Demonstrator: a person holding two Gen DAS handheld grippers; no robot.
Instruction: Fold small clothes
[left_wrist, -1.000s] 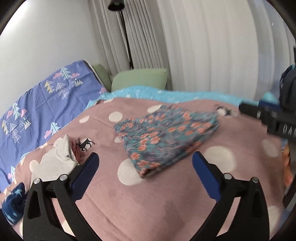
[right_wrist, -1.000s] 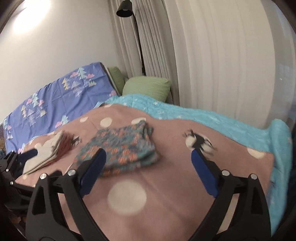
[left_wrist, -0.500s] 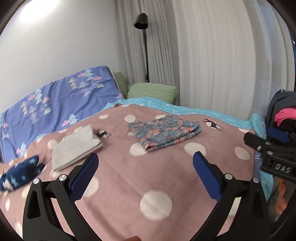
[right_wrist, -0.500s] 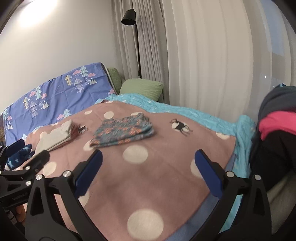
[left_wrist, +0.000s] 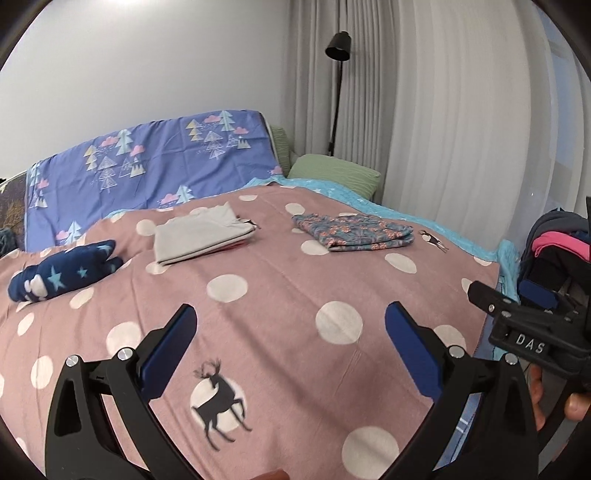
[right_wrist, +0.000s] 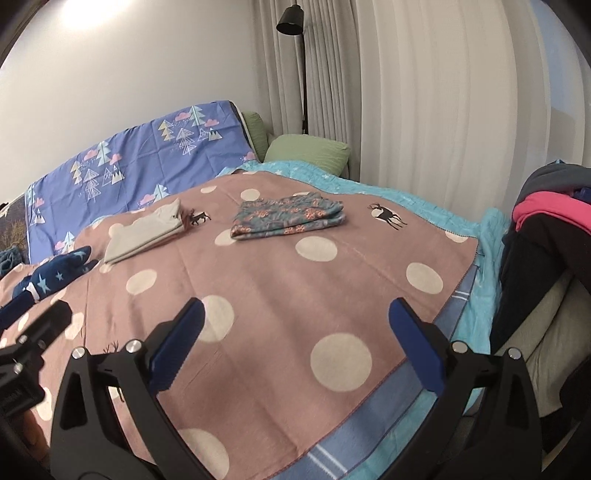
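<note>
Both grippers tilt down over the pink dotted blanket. Left gripper jaws wide, empty; right gripper likewise. "DAS" printed on its body. Folded floral garment lies at blanket's far side.

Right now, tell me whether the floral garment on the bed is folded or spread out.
Folded. The floral garment lies as a compact stacked rectangle on the dotted blanket, with layered edges showing along its near side.
</note>
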